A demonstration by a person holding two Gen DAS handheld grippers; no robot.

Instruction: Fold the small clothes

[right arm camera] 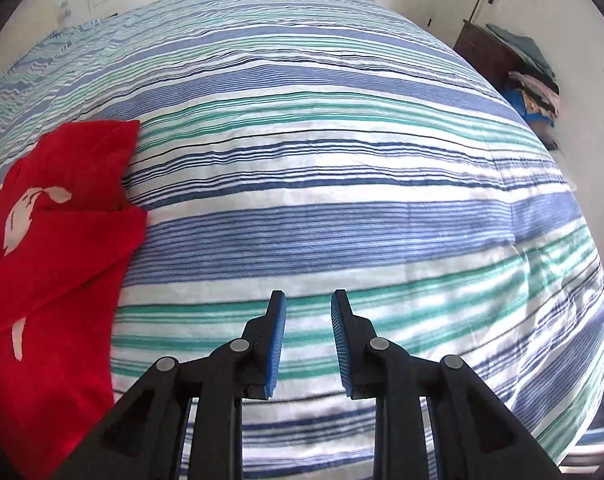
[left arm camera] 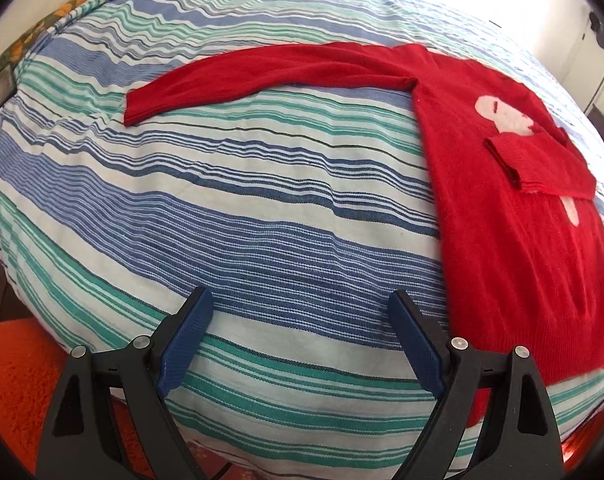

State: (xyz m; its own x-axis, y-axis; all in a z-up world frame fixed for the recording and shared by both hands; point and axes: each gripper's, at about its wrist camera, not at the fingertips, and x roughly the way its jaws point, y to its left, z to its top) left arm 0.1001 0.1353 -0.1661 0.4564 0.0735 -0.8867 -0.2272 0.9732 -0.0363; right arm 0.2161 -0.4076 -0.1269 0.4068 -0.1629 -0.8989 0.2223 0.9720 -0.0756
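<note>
A small red sweater [left arm camera: 513, 216] with a white motif lies flat on the striped bedcover [left arm camera: 238, 208]. One sleeve [left arm camera: 262, 76] stretches out to the left; the other sleeve [left arm camera: 541, 164] is folded across the chest. My left gripper [left arm camera: 302, 304] hovers open above bare cover, left of the sweater's hem, with nothing between its fingers. In the right wrist view the sweater [right arm camera: 54, 248] lies at the left edge. My right gripper [right arm camera: 307, 300] stands over bare cover to the right of it, its blue pads a narrow gap apart and nothing between them.
The striped bedcover [right arm camera: 341, 184] fills both views. An orange rug [left arm camera: 18, 392] lies on the floor at the bed's near left. A dark cabinet [right arm camera: 489, 56] with piled clothes [right arm camera: 533, 92] stands at the far right by the wall.
</note>
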